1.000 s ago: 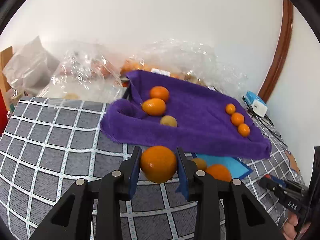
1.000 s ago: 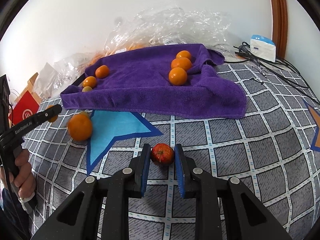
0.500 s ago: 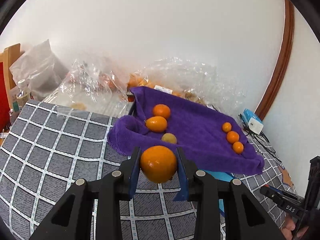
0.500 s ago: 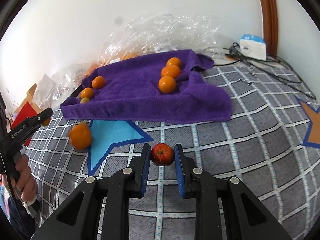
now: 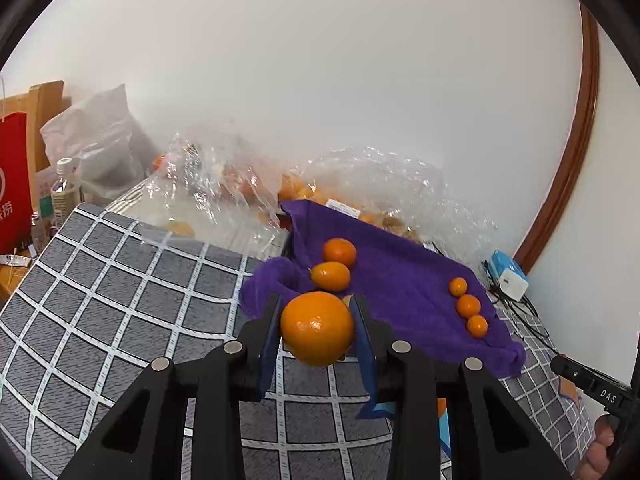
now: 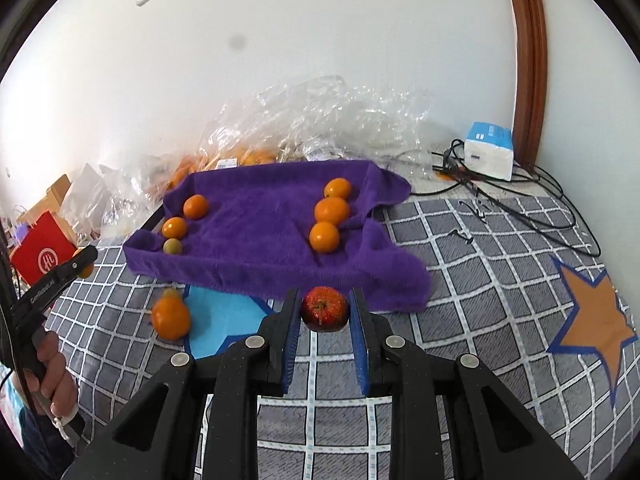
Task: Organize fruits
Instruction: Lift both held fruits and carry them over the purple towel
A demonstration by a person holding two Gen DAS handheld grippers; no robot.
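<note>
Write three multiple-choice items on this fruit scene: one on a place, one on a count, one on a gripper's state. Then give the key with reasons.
1. Where is the row of three oranges?
A. on the purple towel
B. on the blue star
C. inside a plastic bag

2. How many fruits lie on the towel?
A. four
B. six
C. eight

3. What is the right gripper doing?
A. standing open and empty
B. clamping a red apple
C. clamping a bottle

Key:
1 A, the three sit in a line on the towel's right side.
2 B, three at the left, three at the right.
3 B, both blue pads press the apple's sides.
</note>
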